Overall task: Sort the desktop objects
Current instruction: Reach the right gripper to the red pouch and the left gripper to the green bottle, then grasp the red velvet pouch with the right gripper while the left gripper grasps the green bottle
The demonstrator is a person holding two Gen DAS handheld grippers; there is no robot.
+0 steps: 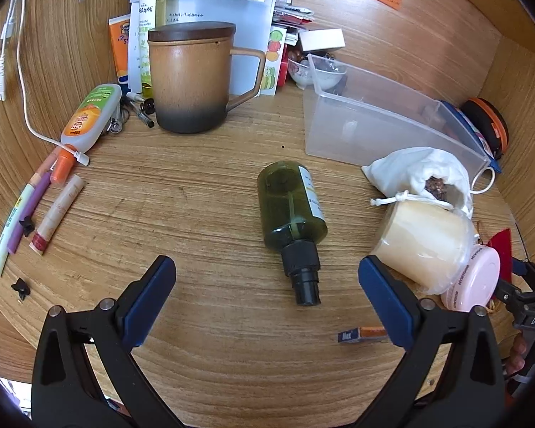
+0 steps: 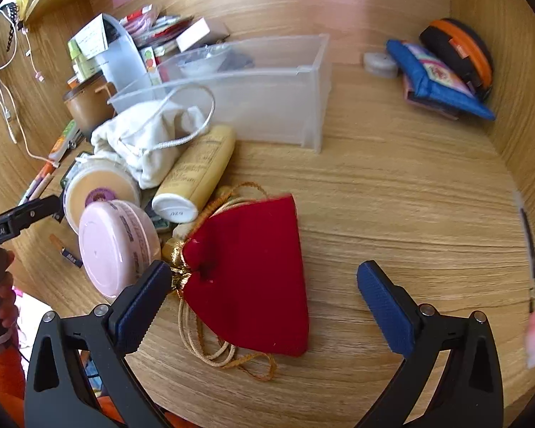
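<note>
A dark green spray bottle (image 1: 291, 214) lies on its side on the wooden desk, black nozzle toward me. My left gripper (image 1: 267, 278) is open, its blue pads either side of the nozzle and apart from it. A red velvet pouch (image 2: 253, 278) with a gold cord lies flat between the pads of my open right gripper (image 2: 264, 285); the left pad sits at the pouch's gold-tied neck. A clear plastic bin (image 1: 381, 121) (image 2: 253, 89) stands further back. A jar with a pink lid (image 1: 438, 249) (image 2: 114, 246) lies tipped beside both grippers.
A lidded brown mug (image 1: 192, 78), an orange-label tube (image 1: 89, 117), pens and sticks (image 1: 57, 210) crowd the left. A white drawstring bag (image 1: 421, 174), a yellow tube (image 2: 196, 174) and pouches (image 2: 442, 75) at the back right lie around. Wooden walls enclose the desk.
</note>
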